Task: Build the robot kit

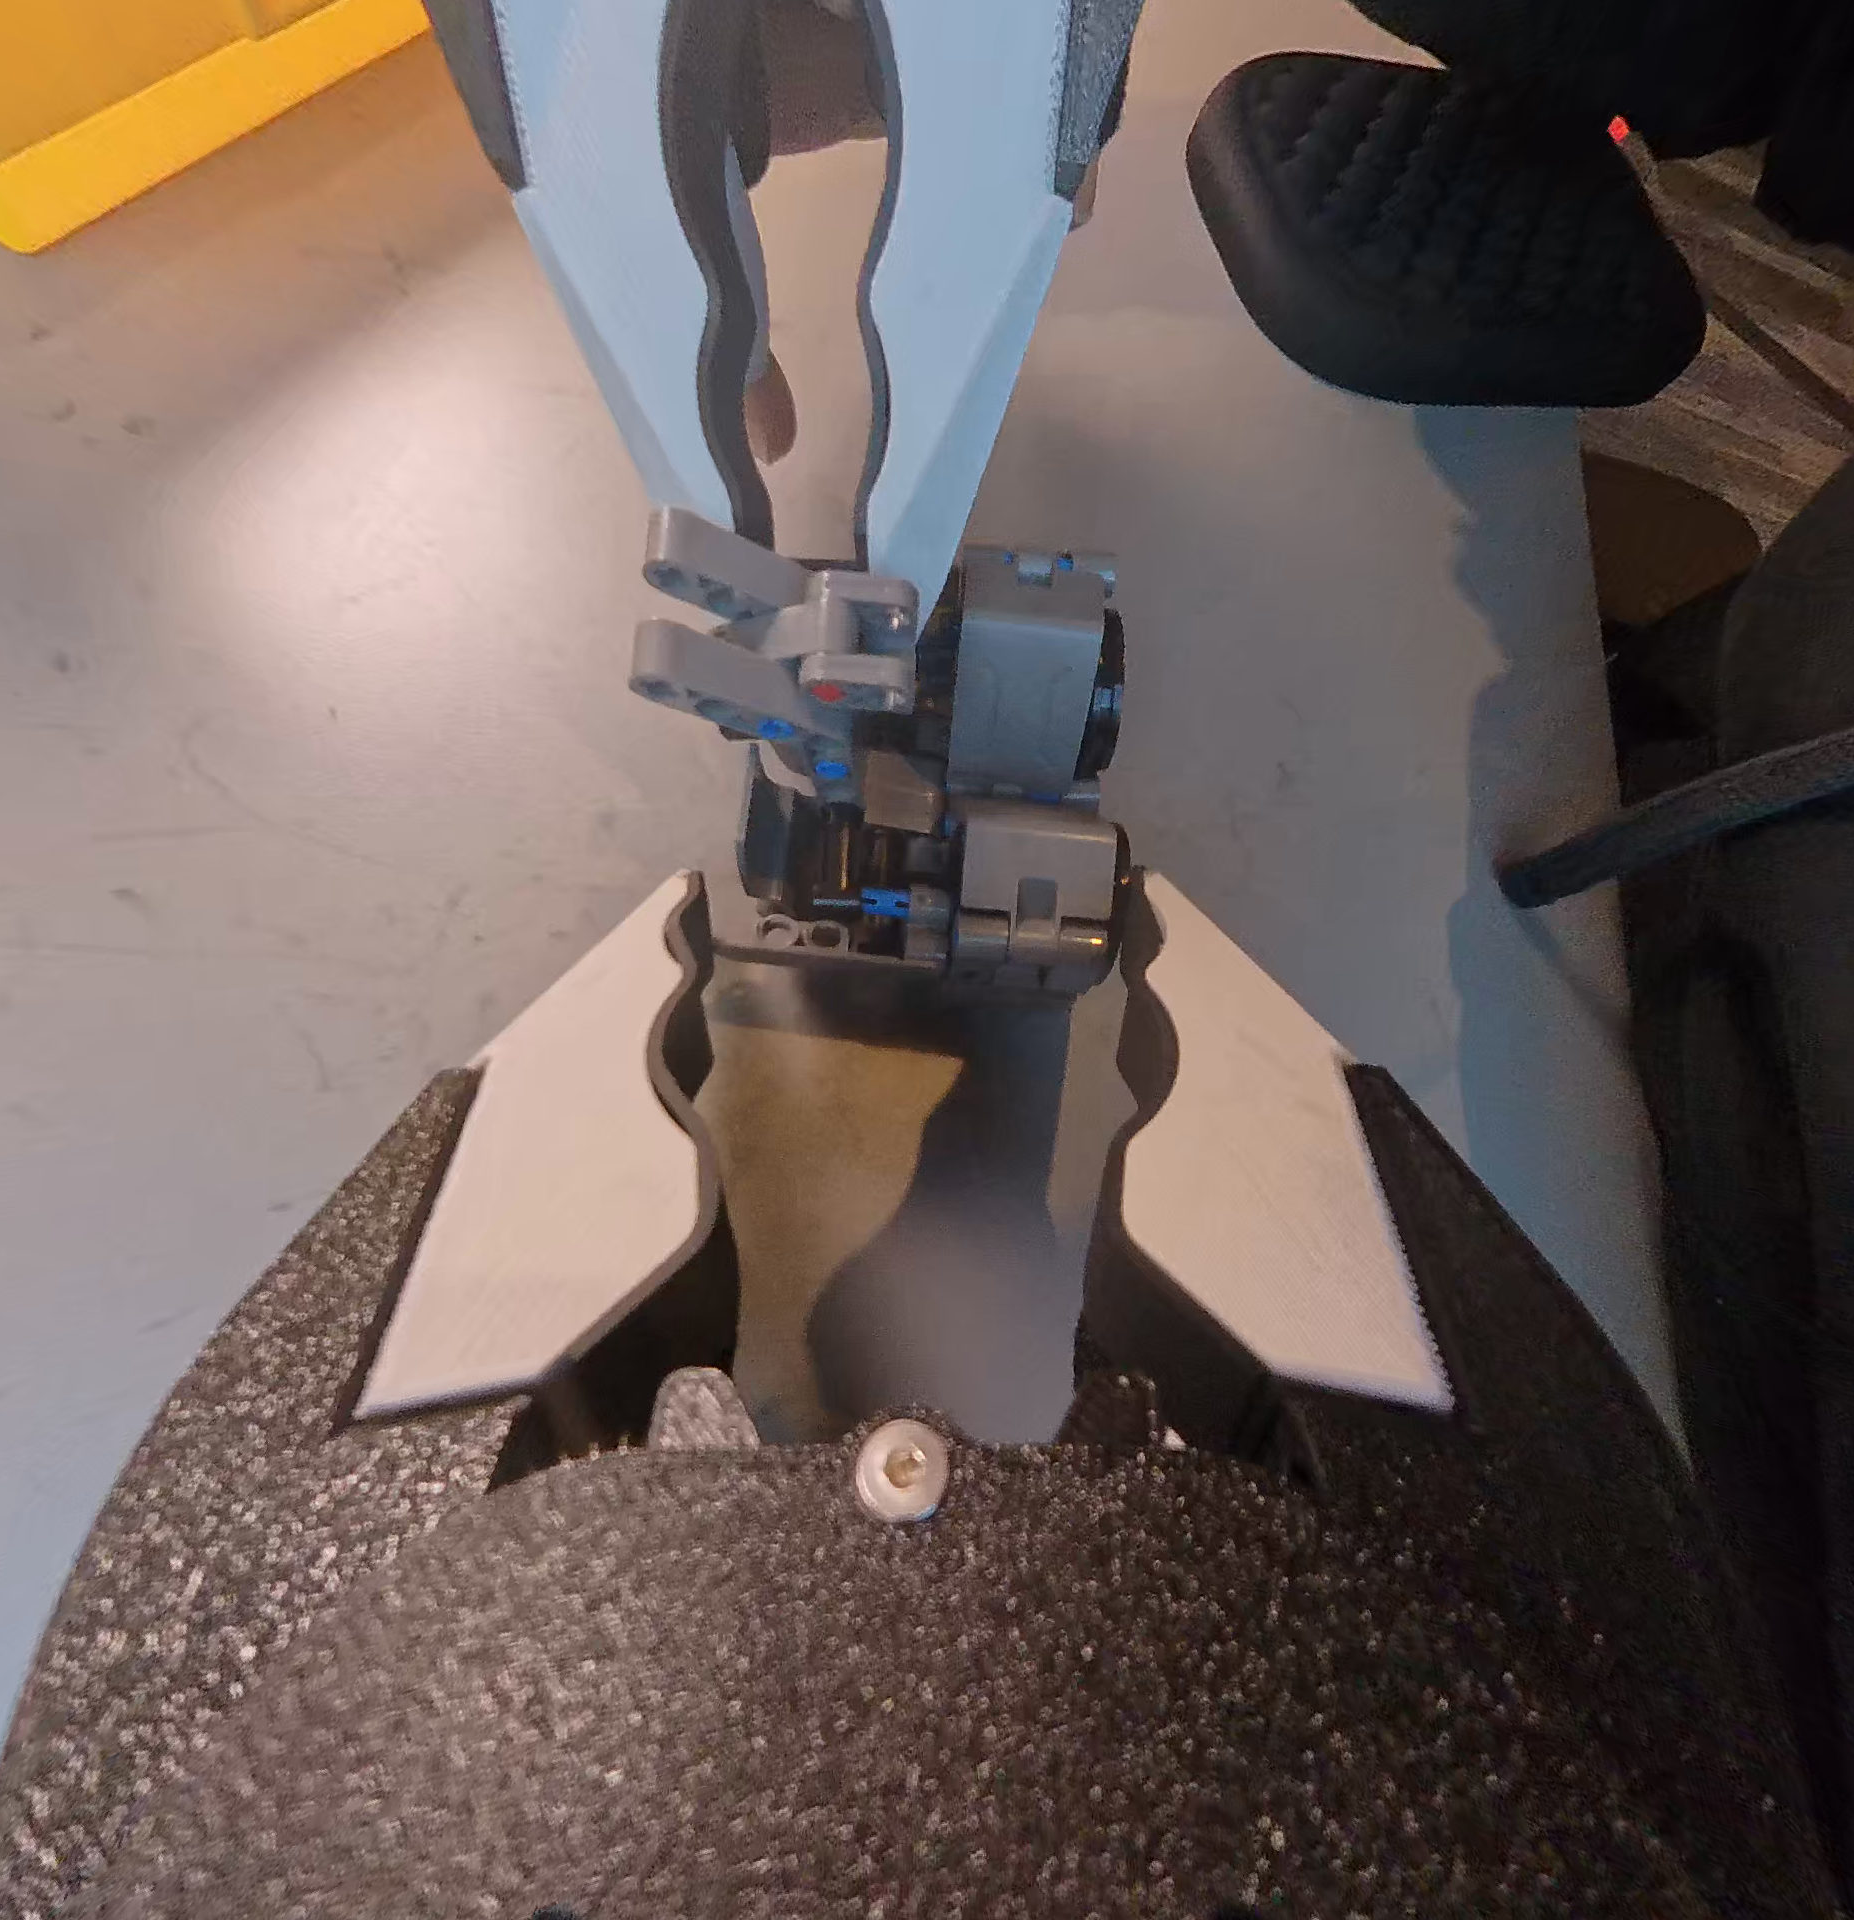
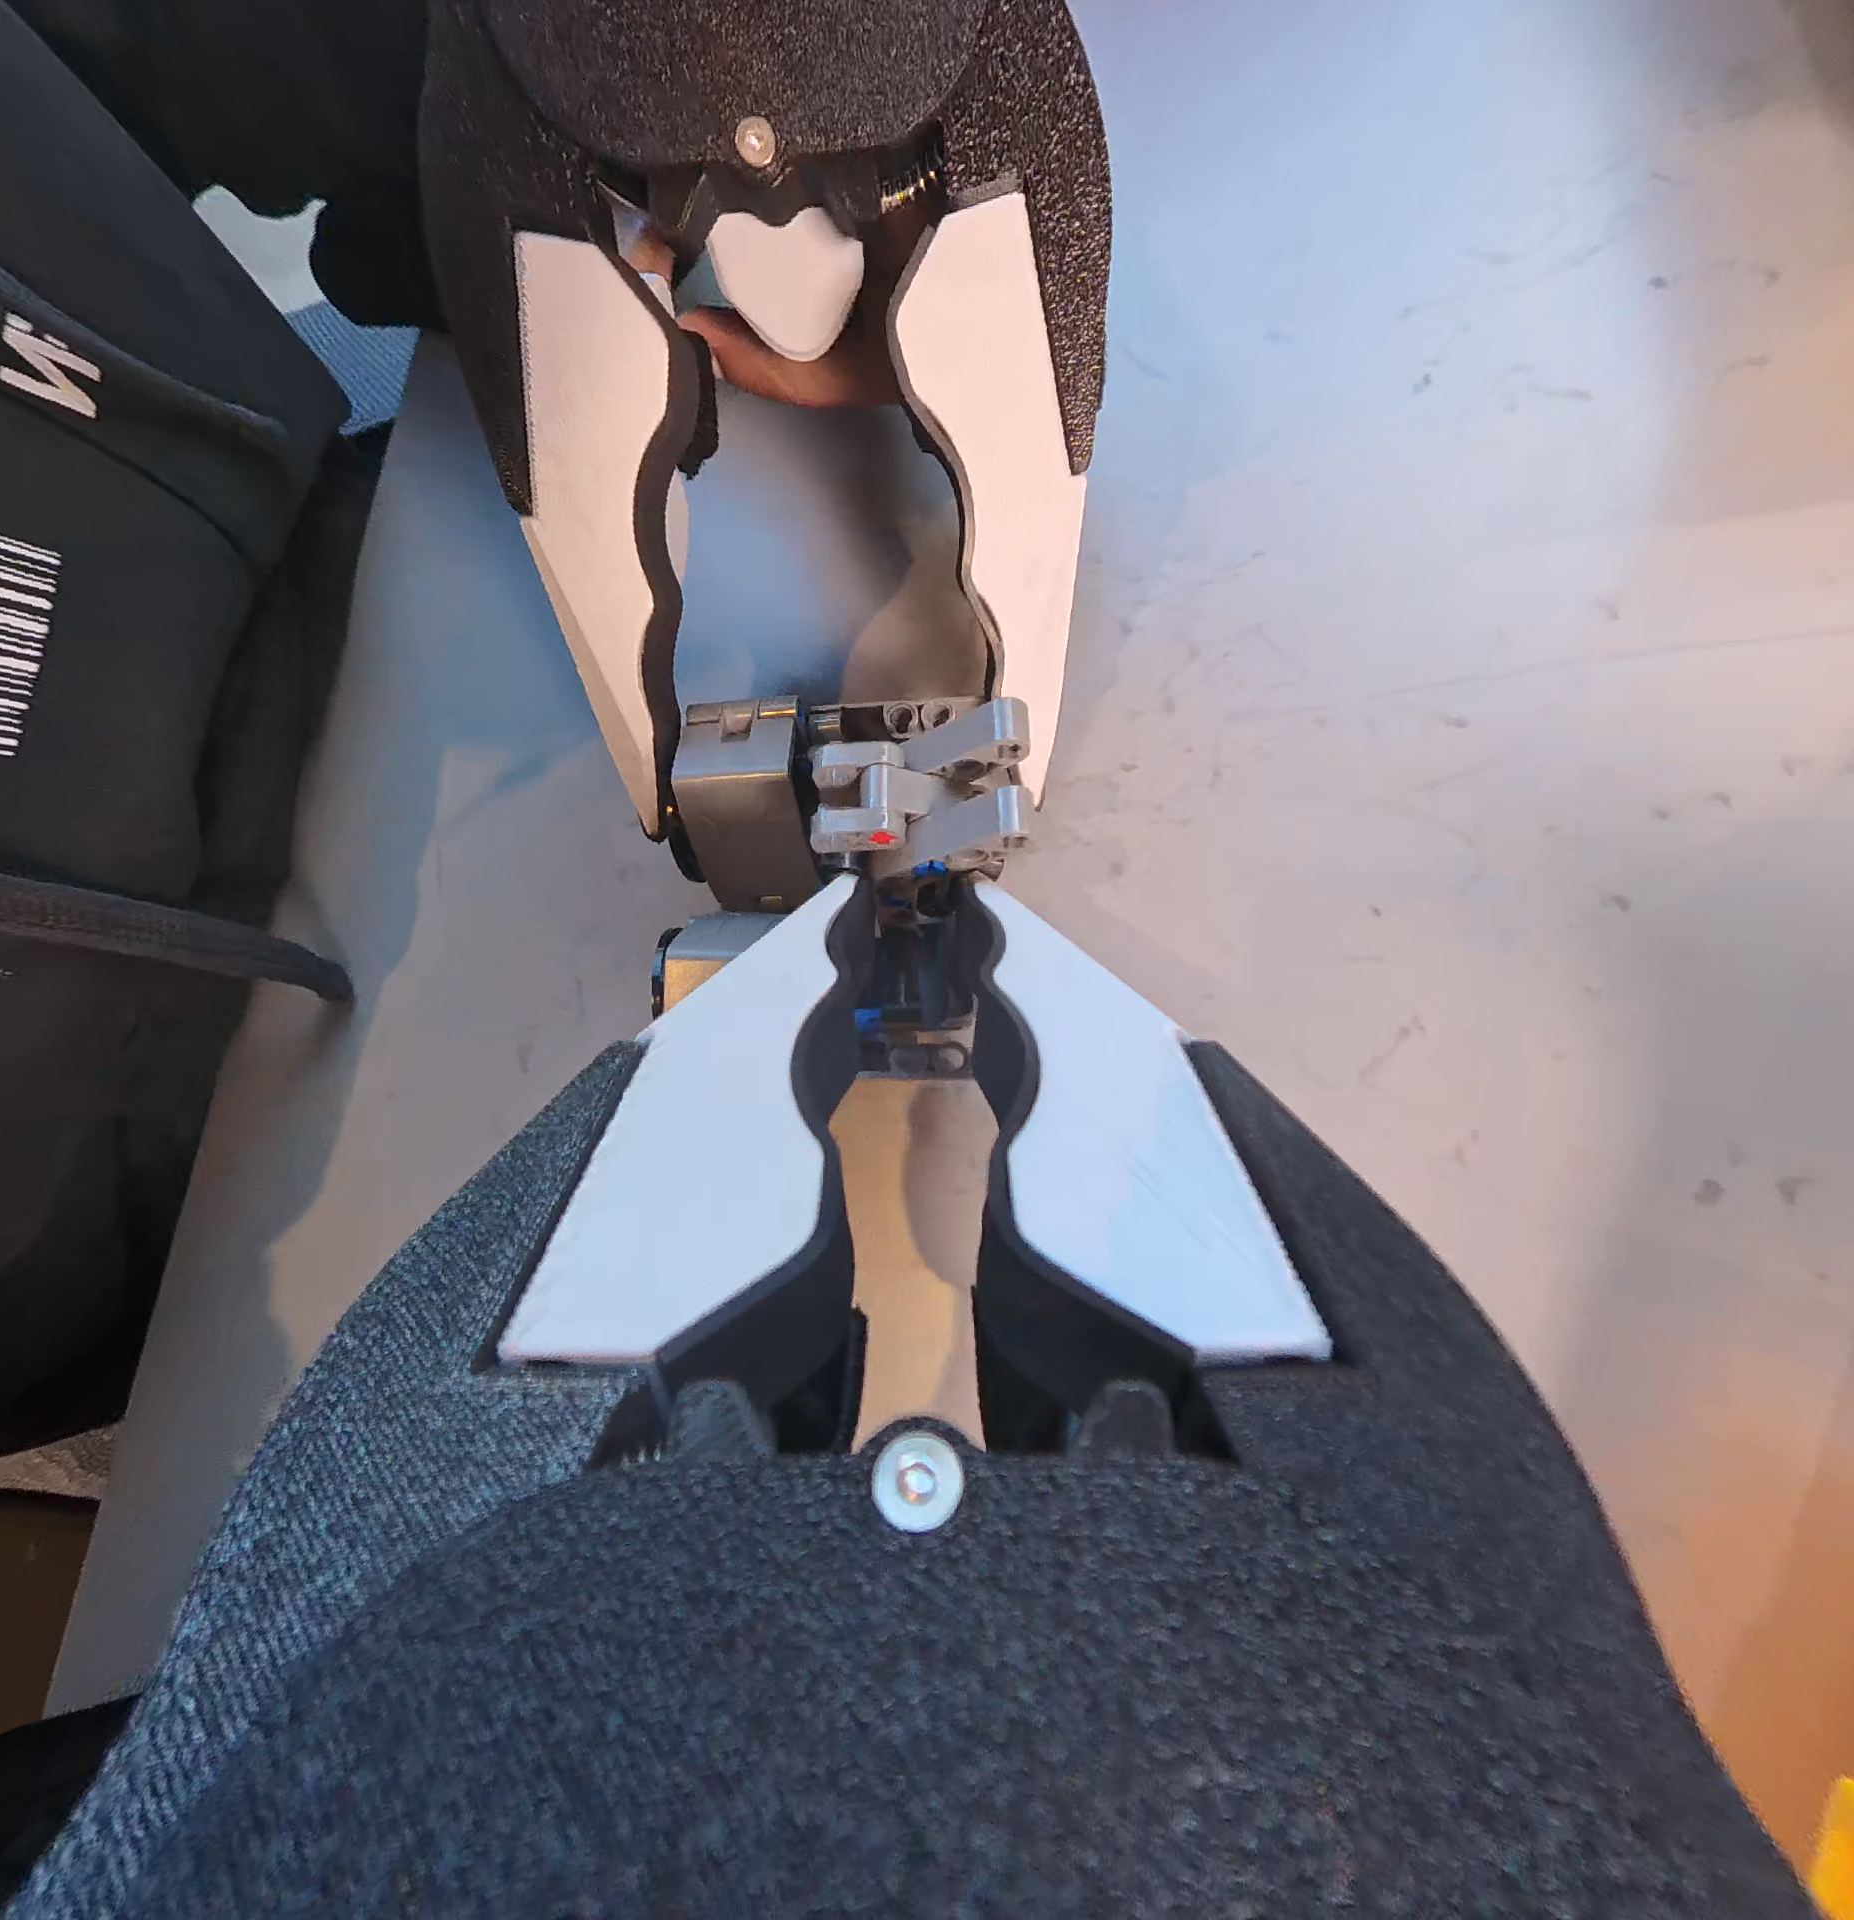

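Left wrist view: my left gripper (image 1: 915,914) clamps near end of grey brick-built motor assembly (image 1: 933,769) between both fingertips, above pale table (image 1: 279,727). My right gripper (image 1: 814,540) reaches in from far side, tips pinched at grey beam links (image 1: 767,644). Yellow bin (image 1: 123,114) far left; black chair armrest (image 1: 1442,239) far right.

Right wrist view: my right gripper (image 2: 918,899) is nearly closed, nipping assembly's (image 2: 850,821) dark middle. Left gripper (image 2: 850,769) opposite grips its far end. Black bag (image 2: 102,623) at left.

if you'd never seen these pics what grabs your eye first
A grey brick-built assembly at the centre of the pale table, gripped from opposite sides by the left gripper and the right gripper. Next, the yellow bin at the table's far left corner in the left wrist view.
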`<state>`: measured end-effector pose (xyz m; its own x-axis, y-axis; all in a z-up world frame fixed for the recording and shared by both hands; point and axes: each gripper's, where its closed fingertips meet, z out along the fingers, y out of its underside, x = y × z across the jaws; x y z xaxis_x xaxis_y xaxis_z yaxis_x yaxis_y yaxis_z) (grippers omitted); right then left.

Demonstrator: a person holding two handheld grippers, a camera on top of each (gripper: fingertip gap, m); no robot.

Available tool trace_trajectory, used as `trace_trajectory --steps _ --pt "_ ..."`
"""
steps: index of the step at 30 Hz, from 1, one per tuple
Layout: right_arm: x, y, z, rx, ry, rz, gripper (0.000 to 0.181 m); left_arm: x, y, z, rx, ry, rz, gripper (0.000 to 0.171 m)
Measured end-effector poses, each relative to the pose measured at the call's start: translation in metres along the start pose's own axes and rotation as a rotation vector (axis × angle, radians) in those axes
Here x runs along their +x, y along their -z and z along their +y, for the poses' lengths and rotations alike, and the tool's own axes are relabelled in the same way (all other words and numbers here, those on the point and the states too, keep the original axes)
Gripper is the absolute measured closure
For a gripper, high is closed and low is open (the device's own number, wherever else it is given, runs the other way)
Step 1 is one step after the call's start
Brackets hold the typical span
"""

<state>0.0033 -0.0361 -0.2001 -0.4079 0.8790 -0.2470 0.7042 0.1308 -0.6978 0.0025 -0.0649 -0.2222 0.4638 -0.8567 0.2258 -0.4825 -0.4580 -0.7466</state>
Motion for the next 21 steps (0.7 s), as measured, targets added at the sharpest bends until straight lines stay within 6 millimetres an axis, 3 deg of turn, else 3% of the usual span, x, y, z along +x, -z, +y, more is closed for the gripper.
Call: trace_trajectory --steps 10,20,21 --pt "-0.009 0.002 0.0 0.068 0.143 -0.022 0.167 0.001 0.0 0.0 0.02 -0.04 0.017 0.093" --pt "-0.02 0.001 0.003 0.113 0.183 -0.204 0.168 0.011 -0.001 0.003 0.008 -0.123 0.058 0.094" --pt "-0.03 0.004 0.0 0.143 0.192 -0.27 0.181 0.008 -0.001 0.003 0.008 -0.119 0.047 0.094"
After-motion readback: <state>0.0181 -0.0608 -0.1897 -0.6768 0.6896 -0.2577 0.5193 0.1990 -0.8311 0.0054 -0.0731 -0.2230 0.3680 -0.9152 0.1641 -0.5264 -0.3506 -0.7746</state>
